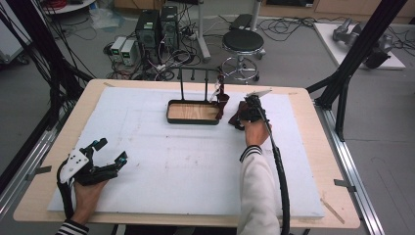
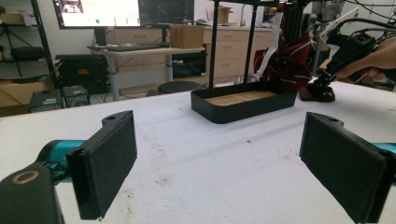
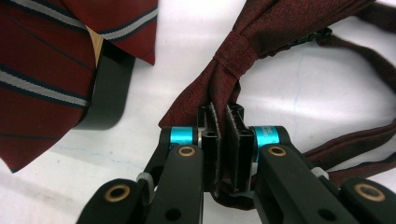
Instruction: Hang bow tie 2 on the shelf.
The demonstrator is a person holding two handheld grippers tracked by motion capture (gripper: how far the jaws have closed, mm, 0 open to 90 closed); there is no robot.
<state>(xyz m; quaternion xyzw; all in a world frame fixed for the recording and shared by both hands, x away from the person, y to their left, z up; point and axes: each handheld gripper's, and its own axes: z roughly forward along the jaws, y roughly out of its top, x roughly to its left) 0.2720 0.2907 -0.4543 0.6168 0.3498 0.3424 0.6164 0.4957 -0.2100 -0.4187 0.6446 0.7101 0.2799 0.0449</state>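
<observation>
A dark red bow tie (image 3: 233,51) lies on the white foam mat, just right of a black tray (image 1: 192,119) with a wooden floor. My right gripper (image 3: 223,135) is shut on one wing of the bow tie, and the fabric is pinched between its pads. In the high view this gripper (image 1: 244,117) sits at the tray's right end. A red striped necktie (image 3: 42,60) hangs from the rack over the tray's right corner. My left gripper (image 1: 111,150) rests open on the mat at the near left, with nothing between its pads (image 2: 112,163).
A black rack with upright posts (image 1: 182,83) rises from the tray's back edge. The white mat (image 1: 161,166) covers most of the wooden table. A stool (image 1: 242,41) and computer cases (image 1: 156,29) stand on the floor beyond the far edge.
</observation>
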